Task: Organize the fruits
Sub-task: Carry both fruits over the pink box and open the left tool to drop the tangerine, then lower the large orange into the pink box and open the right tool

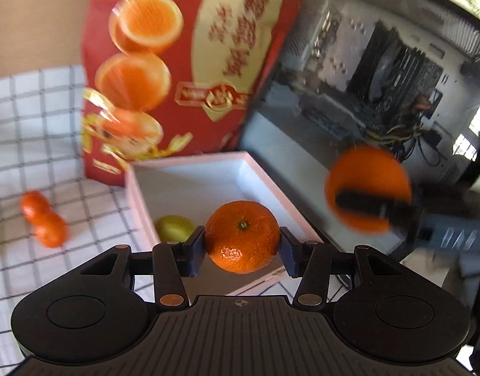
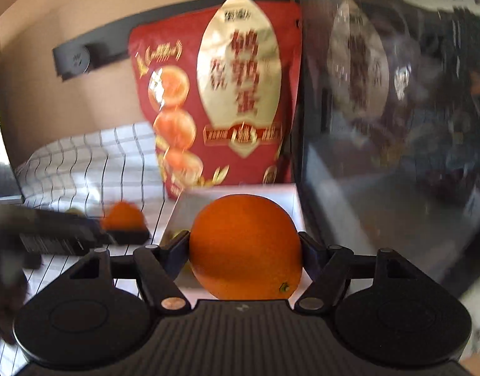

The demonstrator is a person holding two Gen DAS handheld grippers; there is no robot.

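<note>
Nearest: our left tongs point(image 1: 242, 247) clamp small mandarin point(image 1: 242, 236) at its sides, stem up, dimpled glossy peel. Our right tongs point(image 2: 244, 252) clamp bigger orange point(image 2: 246, 246), smooth, round, stem low. Both fruits hang over near edge of white box point(image 1: 189, 164).

We judge: carry both in over rim, lower before releasing, set gently so round fruit won't roll; keep tongs apart.

Inside box: one yellow-green fruit point(image 1: 174, 228). Left, on checked cloth point(image 1: 36, 119) over desk: two small mandarins point(image 1: 43, 217). Behind: red glossy pouch point(image 1: 183, 62), dark glass-sided computer case point(image 1: 380, 78).
</note>
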